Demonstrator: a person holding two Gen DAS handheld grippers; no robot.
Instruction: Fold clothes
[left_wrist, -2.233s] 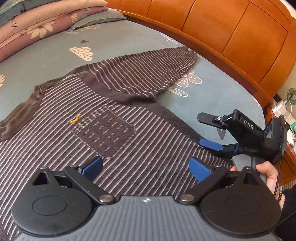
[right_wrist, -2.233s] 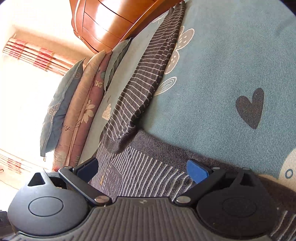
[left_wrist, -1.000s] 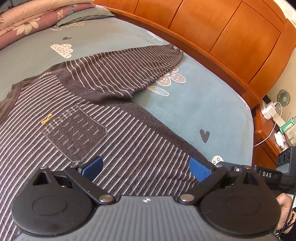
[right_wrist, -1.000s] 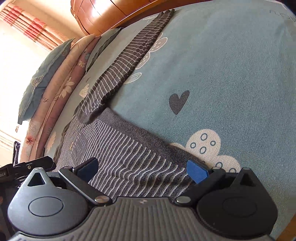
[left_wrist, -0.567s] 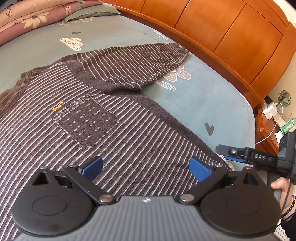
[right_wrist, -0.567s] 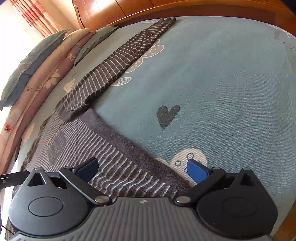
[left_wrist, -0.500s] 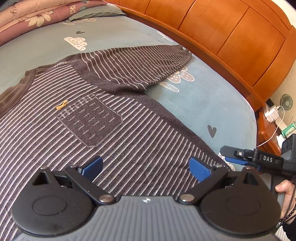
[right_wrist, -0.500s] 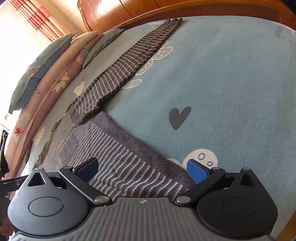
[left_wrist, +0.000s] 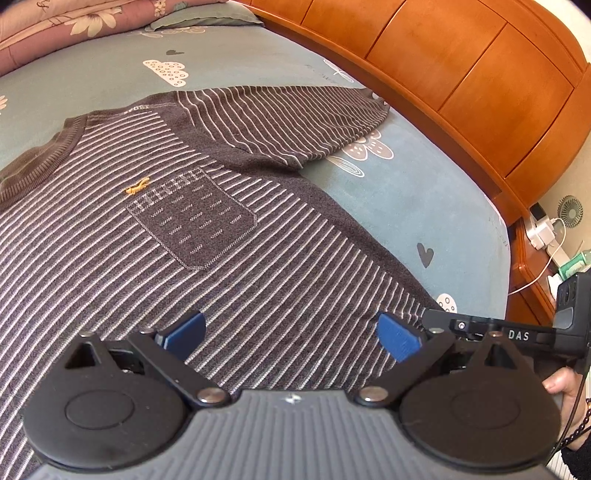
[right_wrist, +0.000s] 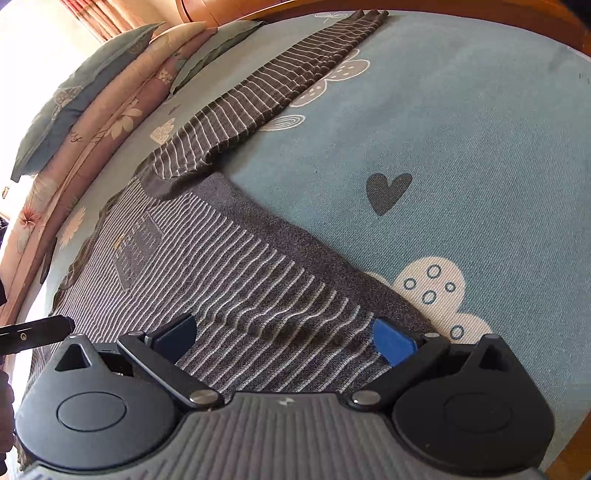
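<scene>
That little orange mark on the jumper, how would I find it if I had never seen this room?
Start at the teal bed sheet beside the orange wooden headboard, where a grey striped sweater lies flat. On its chest sits a square patch pocket. Just above the pocket's upper left corner is the small orange embroidered logo, the only bright colour on the grey knit.

We are in a home bedroom: a bed with a teal sheet (left_wrist: 424, 199) printed with clouds and hearts, a curved wooden headboard (left_wrist: 461, 74) along its far side, stacked floral pillows (right_wrist: 103, 103) at far left, and a wooden nightstand (left_wrist: 532, 266) with chargers at right.
</scene>
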